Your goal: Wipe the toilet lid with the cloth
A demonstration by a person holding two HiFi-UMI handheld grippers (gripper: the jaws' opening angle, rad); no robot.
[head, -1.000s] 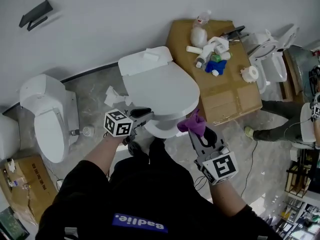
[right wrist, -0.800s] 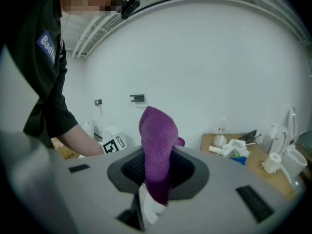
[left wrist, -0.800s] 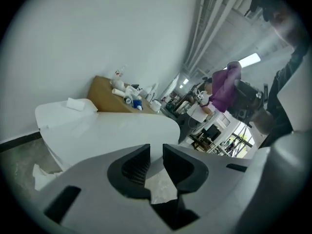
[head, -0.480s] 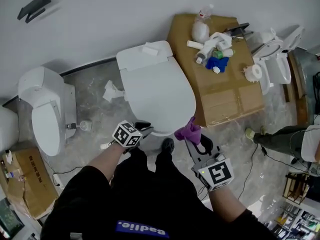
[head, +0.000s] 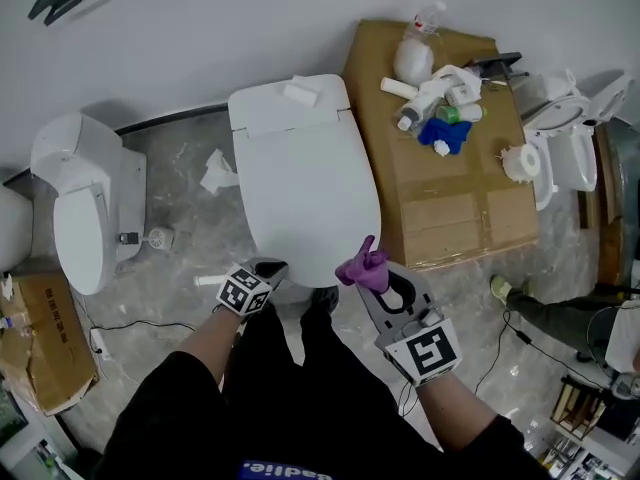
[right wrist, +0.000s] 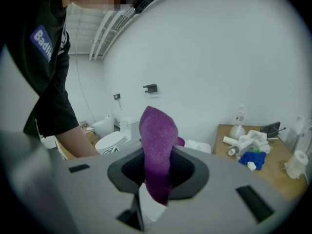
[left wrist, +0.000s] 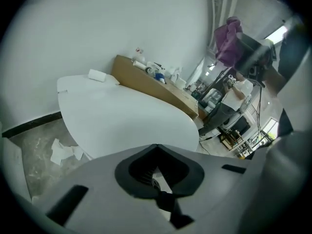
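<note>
Head view: looking steeply down on a closed white toilet lid [head: 305, 183], smooth and bare, running from the cistern to the front edge. Set on a grey marbled floor [head: 180, 233] against a plain white wall [head: 200, 28]. Flanked at picture left by a second toilet [head: 85, 208], at picture right by a cardboard box [head: 450, 198] strewn with bottles [head: 435, 93]. Crumpled paper scraps [head: 218, 173] on the floor beside the base. At the lid's front edge: right gripper [head: 372, 280] clamped on a purple cloth [head: 360, 266], contact with the lid unclear; left gripper [head: 270, 268] just closed, jaws together on nothing.
</note>
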